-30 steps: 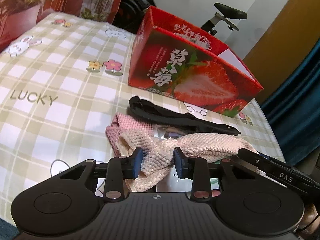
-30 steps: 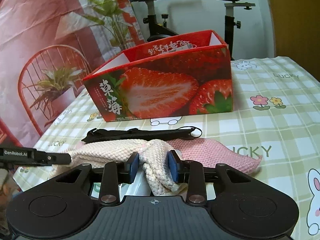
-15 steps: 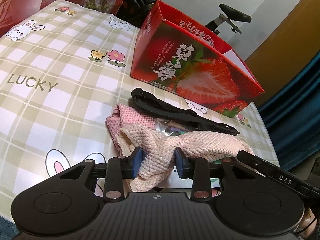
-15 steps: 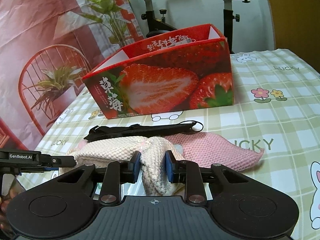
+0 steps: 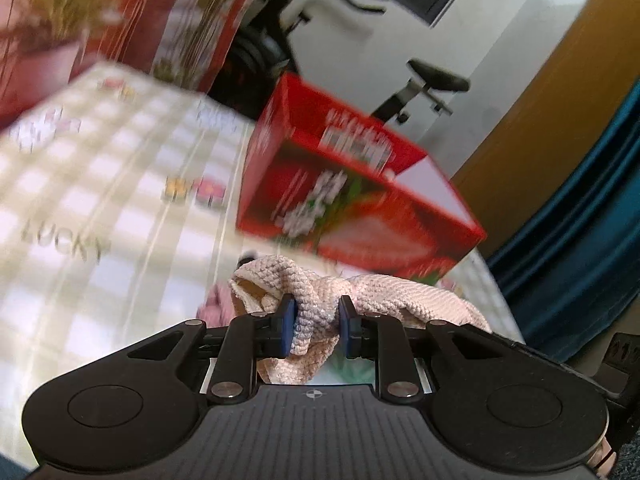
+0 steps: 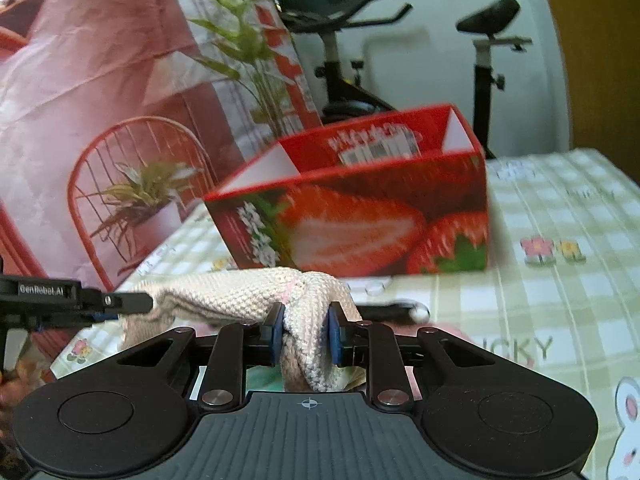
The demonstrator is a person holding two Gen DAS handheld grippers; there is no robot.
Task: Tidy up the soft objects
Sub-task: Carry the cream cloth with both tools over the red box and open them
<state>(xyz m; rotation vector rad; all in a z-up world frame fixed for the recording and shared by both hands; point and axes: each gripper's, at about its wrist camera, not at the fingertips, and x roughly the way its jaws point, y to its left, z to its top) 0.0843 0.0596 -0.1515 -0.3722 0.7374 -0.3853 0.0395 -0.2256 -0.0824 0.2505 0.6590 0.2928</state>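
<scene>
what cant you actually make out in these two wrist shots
- Left wrist view: print on the strawberry box and the tablecloth pattern, smeared by motion blur.
- Right wrist view: black strap, mostly hidden behind the cream towel.
- Both views: the box floor, hidden by its walls.

We read "LUCKY" in grey capitals on the checked tablecloth [image 5: 120, 208] at the left of the left wrist view; in the right wrist view the same word shows at lower right only as "CKY", its start hidden behind the gripper body. On the black arm of the left gripper [image 6: 48, 290], at the left edge of the right wrist view, white lettering reads "GenRobot.AI"; the white print on the red strawberry box [image 6: 360, 216] is too blurred for us to read in either view.
</scene>
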